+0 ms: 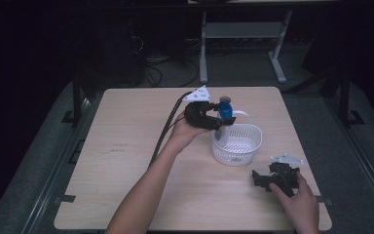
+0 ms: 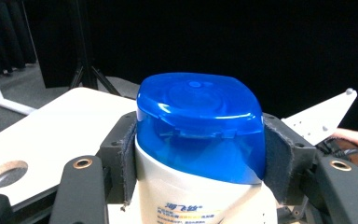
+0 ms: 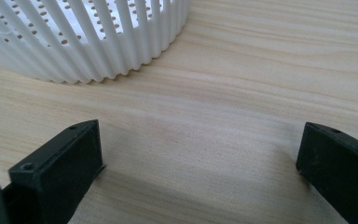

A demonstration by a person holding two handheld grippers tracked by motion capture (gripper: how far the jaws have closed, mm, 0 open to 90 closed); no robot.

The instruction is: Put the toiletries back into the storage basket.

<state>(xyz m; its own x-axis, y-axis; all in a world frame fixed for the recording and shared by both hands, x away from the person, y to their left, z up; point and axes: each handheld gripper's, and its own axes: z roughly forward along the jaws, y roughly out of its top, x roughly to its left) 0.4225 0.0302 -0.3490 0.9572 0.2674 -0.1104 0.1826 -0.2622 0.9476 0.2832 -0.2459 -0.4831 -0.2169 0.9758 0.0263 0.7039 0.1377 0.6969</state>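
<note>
A white bottle (image 1: pixel 222 127) with a blue cap stands upright, its base inside the white basket (image 1: pixel 246 148).

The bottle (image 2: pixel 200 154) is cut off by the lower frame edge, its label print too small to read.

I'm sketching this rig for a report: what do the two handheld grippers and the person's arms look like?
Both grippers are black. The left gripper carries a white three-cornered plate on top and trails a black cable. Its jaws have dark fabric-like pads and brass-coloured rivets. The right gripper has blocky black jaws and a pale plate. Both forearms are bare, with no sleeves.
</note>
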